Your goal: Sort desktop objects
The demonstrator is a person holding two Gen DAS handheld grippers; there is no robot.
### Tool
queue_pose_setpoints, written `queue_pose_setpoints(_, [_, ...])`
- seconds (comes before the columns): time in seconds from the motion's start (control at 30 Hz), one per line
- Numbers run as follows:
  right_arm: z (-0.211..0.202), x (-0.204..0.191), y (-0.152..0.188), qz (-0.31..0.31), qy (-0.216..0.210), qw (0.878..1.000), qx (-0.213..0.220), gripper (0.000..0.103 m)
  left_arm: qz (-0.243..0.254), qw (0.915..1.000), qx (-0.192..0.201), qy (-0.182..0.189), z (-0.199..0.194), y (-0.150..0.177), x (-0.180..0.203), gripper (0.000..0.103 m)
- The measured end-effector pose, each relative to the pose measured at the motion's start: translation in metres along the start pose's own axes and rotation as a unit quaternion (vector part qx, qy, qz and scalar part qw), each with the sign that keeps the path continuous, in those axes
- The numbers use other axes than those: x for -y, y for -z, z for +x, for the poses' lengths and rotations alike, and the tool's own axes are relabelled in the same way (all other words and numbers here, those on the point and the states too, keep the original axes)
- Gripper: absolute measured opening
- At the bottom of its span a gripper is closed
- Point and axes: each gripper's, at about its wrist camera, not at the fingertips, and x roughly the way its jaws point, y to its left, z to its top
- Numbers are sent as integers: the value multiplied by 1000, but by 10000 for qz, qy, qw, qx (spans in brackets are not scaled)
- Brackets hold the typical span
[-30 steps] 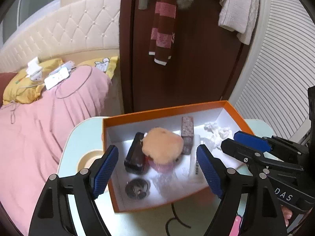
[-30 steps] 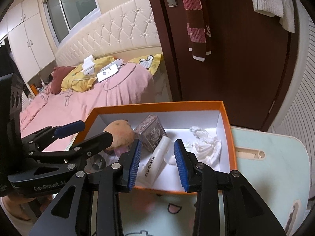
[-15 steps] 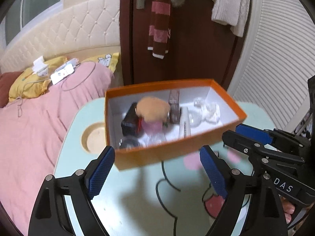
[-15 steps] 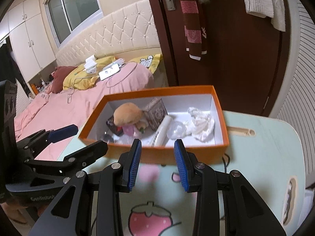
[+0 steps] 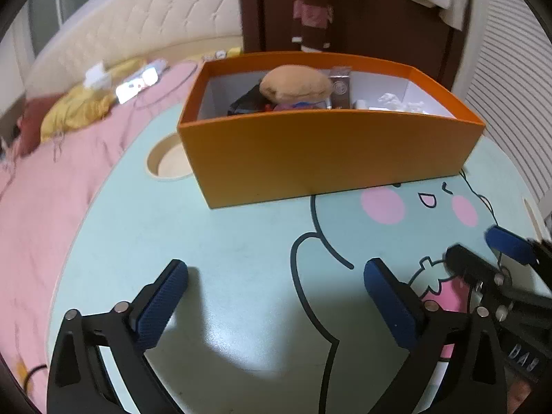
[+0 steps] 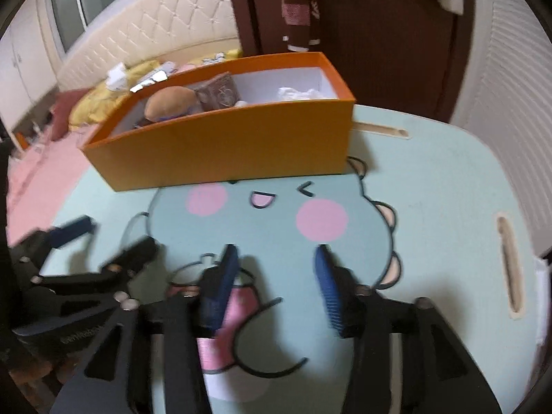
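An orange box [image 5: 327, 151] [image 6: 224, 145] stands at the far side of the pale green cartoon table [image 5: 224, 227] [image 6: 431, 172]. Inside it lie a tan plush [image 5: 295, 84] [image 6: 169, 101], a brown patterned carton [image 5: 339, 89] [image 6: 217, 93], crumpled white tissue [image 5: 393, 98] [image 6: 293, 93] and a dark item [image 5: 245, 101]. My left gripper [image 5: 276, 272] [image 6: 115, 236] hovers low over the bare tabletop in front of the box, jaws opening wide, nothing between them. My right gripper [image 6: 276, 253] [image 5: 481, 250] sits beside it to the right, jaws also opening, with only the table print between them.
The table has a round cup recess [image 5: 165, 162] left of the box and slots [image 6: 507, 269] near its right edge. A pink bed [image 5: 41, 179] lies to the left. Behind the box is a dark door [image 5: 362, 10] with a striped scarf; a ribbed white wall is at the right.
Both grippers have pulled back from above the box and sunk toward the tabletop, so the box now shows its side. The right jaws have spread apart; the left jaws widened further.
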Motion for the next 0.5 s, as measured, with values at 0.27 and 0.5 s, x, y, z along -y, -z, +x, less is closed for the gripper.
queue_pose_setpoints(0.27, [4,-1,8,-47,420,9990,149,83,-137,9998,90,-84,1,2,-7,102])
queue_pose_setpoints(0.5, [4,1,10,-4,451,9989,130,86,-206,9995,168,-175,0,5,-8,102])
